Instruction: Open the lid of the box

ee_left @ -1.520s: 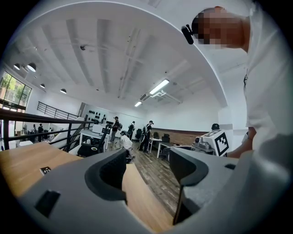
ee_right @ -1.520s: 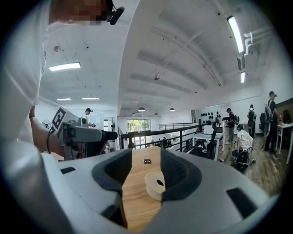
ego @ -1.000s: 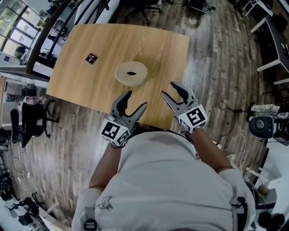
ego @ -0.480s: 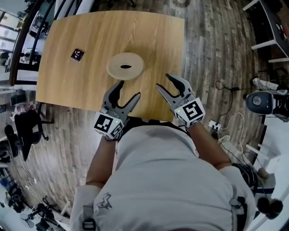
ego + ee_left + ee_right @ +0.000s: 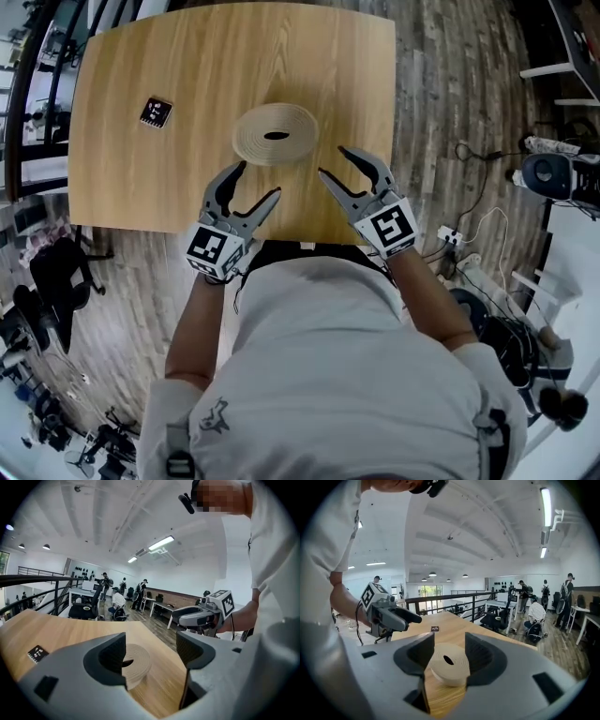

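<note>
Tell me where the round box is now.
In the head view the round box sits on the table, right of the marker tag, just beyond the left gripper and right gripper.

White T-shirt [image 5: 347, 375], small dark logo [image 5: 218, 419], grey left hand-held gripper [image 5: 258, 180], grey right hand-held gripper [image 5: 332, 161], black-and-white marker cubes [image 5: 389, 228]

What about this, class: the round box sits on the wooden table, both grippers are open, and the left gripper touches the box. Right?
No. The head view shows the left gripper short of the round box, not touching it; its jaws have just been opening, empty. The table and open right gripper are as stated.
</note>
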The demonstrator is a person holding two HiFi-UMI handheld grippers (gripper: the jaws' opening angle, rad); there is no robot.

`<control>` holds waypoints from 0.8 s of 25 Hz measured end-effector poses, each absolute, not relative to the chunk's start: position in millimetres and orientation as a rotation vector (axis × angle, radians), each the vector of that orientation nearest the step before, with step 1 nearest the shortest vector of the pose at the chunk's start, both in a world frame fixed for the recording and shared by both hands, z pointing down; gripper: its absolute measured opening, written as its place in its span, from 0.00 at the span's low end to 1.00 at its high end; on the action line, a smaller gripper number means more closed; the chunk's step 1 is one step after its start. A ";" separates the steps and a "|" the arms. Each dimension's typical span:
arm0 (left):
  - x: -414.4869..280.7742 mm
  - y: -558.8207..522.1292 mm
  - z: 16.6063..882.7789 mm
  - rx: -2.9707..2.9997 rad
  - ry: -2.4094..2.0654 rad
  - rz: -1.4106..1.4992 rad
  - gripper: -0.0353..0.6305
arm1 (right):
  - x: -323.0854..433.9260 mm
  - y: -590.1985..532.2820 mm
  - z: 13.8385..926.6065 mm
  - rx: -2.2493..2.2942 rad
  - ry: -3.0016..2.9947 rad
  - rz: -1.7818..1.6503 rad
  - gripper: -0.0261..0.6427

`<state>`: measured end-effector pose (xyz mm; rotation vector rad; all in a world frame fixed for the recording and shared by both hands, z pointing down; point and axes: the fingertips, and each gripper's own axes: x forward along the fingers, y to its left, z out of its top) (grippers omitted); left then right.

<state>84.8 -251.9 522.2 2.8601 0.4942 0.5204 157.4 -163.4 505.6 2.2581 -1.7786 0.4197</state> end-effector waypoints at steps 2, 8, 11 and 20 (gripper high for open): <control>86.1 -264.8 532.8 2.841 0.517 0.551 0.54 | 156.5 -175.8 514.0 2.227 -1.761 0.424 0.36; 92.3 -302.5 570.0 2.832 0.607 0.659 0.55 | 148.0 -210.8 541.7 2.119 -1.702 0.457 0.36; 95.7 -307.4 596.7 2.818 0.699 0.745 0.55 | 148.4 -215.2 554.3 2.016 -1.645 0.416 0.36; 85.0 -327.9 689.8 2.890 0.916 1.029 0.56 | 149.6 -234.9 621.2 1.828 -1.560 0.468 0.36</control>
